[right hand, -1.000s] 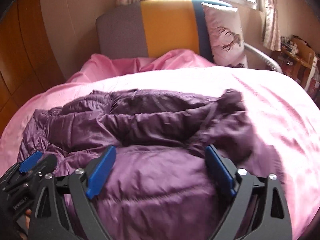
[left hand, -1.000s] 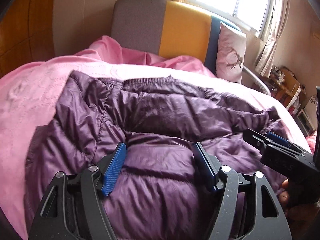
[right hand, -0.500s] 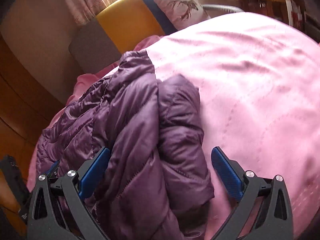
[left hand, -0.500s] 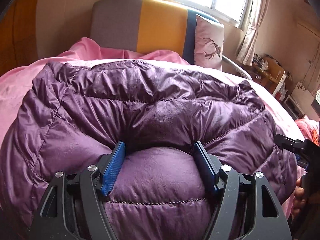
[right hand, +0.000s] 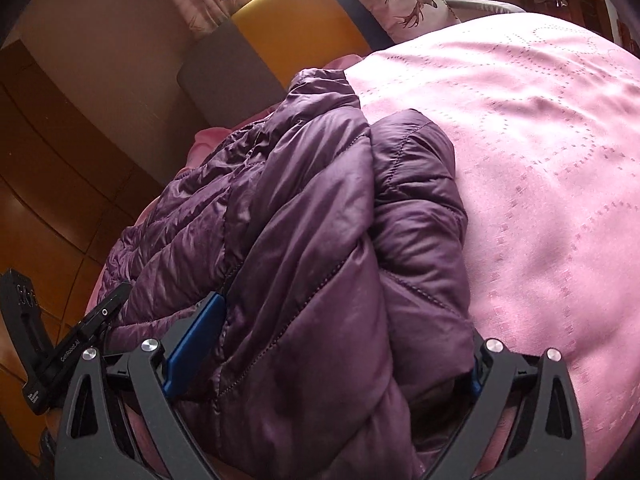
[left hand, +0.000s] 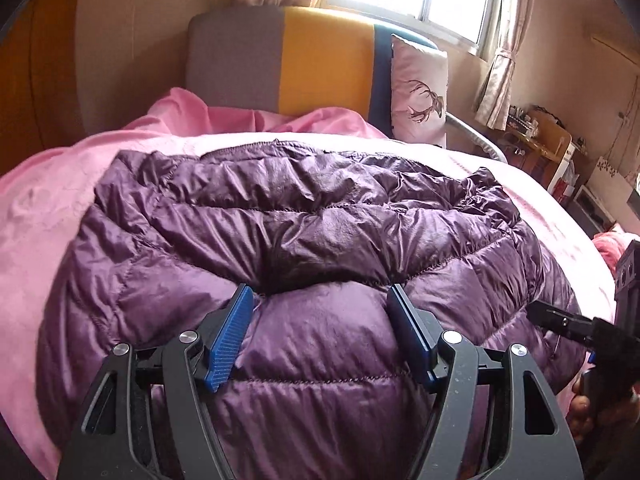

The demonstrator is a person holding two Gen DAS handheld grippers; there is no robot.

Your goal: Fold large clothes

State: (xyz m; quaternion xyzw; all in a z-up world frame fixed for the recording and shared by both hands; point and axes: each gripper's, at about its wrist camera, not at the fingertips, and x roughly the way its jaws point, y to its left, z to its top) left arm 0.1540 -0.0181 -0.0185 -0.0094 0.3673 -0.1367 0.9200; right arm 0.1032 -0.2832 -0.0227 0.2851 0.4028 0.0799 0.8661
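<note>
A purple down jacket (right hand: 320, 240) fills the lower centre of the right wrist view, burying most of one blue pad (right hand: 475, 376) at lower right; whether the pads press it cannot be told. The frame's bottom edge cuts the jacket off. In the left wrist view, the right gripper (left hand: 592, 332) is cropped at the right edge, and shelf clutter (left hand: 532, 128) at the upper right is too small to identify.

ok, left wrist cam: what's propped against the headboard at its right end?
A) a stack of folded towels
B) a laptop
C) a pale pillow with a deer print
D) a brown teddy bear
C: a pale pillow with a dark antlered deer printed on it leans upright against the blue end of the striped headboard, behind the purple jacket spread on the pink bedcover.
</note>
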